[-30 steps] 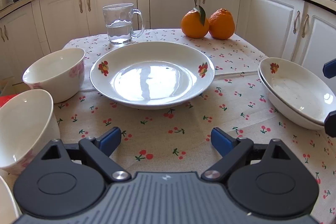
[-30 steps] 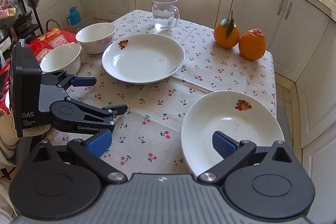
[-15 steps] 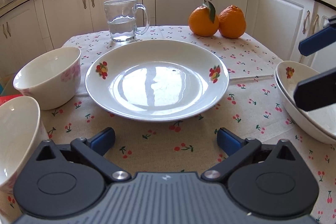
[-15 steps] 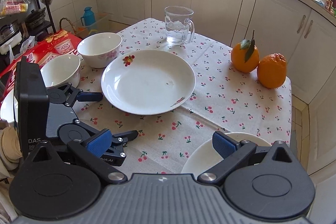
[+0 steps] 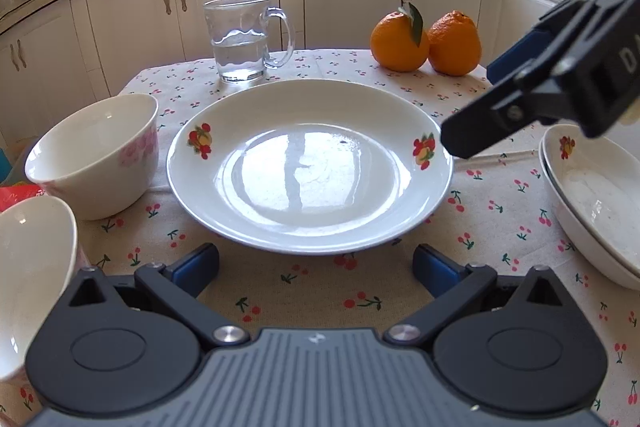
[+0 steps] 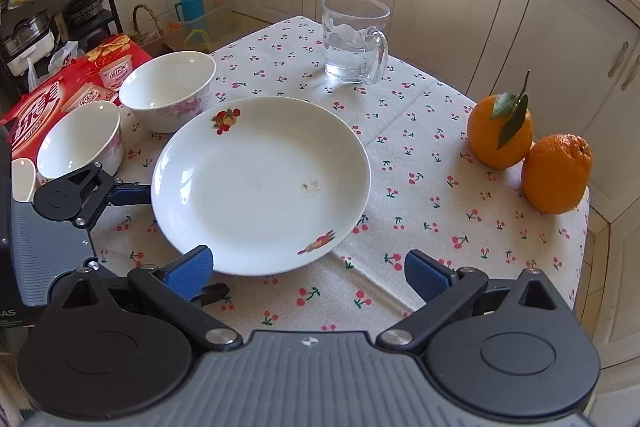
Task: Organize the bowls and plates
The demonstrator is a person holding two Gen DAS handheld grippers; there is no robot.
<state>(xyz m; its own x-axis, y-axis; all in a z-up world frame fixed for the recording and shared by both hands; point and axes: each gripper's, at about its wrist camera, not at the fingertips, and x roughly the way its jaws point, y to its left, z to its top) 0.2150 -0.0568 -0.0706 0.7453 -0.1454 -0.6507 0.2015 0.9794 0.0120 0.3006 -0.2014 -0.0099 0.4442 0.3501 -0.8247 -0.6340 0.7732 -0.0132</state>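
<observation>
A large white plate [image 5: 308,167] with fruit prints lies in the middle of the cherry-print tablecloth; it also shows in the right wrist view [image 6: 260,183]. My left gripper [image 5: 316,265] is open and empty just before its near rim. My right gripper [image 6: 308,269] is open and empty at the plate's right rim; it shows in the left wrist view [image 5: 476,107] above that rim. Two white bowls [image 5: 100,155] [image 5: 28,279] stand left of the plate. Two stacked white plates [image 5: 592,195] lie at the right.
A glass mug of water [image 5: 240,39] stands behind the plate. Two oranges [image 5: 424,41] sit at the back right. A red package [image 6: 60,95] lies off the table's left side. White kitchen cabinets surround the table.
Both grippers have moved toward the large plate. The right gripper left the stacked plates and now hovers at the large plate's right rim. Both stayed open.
</observation>
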